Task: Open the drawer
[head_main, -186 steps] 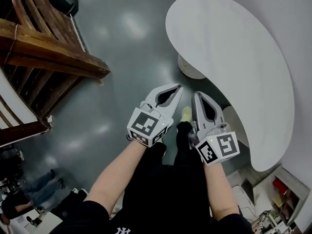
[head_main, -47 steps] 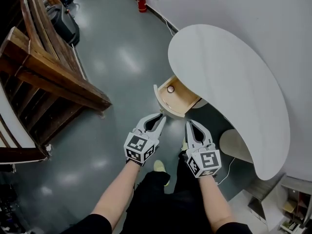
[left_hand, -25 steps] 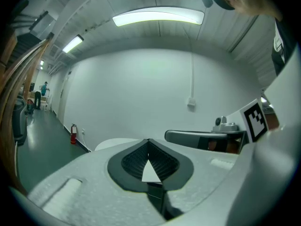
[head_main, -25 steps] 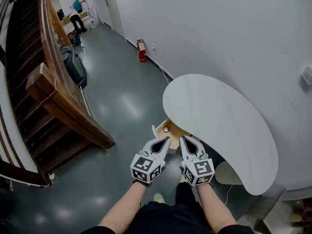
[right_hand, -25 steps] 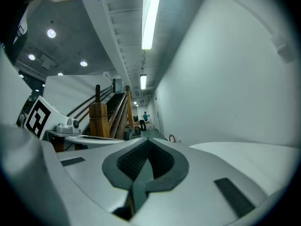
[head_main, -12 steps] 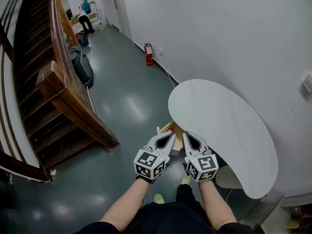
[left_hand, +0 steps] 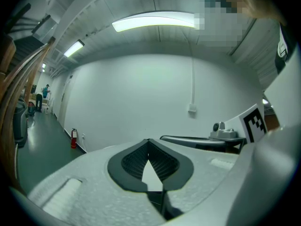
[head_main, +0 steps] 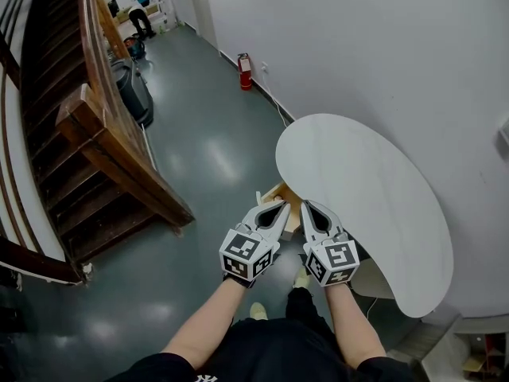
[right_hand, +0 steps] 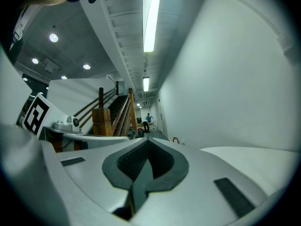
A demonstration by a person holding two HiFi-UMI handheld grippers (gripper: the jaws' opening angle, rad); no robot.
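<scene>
On the left side of the head view, brown wooden stairs (head_main: 103,142) run up the frame. A red fire extinguisher (head_main: 245,71) stands by the wall near the top middle.

Low in the middle, the left gripper (head_main: 283,206) has its two jaws pressed together, with nothing between them. Its cube (head_main: 248,254) has black and white square marks on it, not words.

Just above and between the two grippers is the wooden drawer (head_main: 273,191). It is pulled out from under the left edge of the table. Its long side runs from the table toward the left of the frame. Its open top faces up. The grippers hide most of it.

The right gripper (head_main: 303,204) is clenched too and holds nothing. Its cube (head_main: 332,262) has the same kind of marks.

On the right is the white, bean-shaped table (head_main: 366,189).
</scene>
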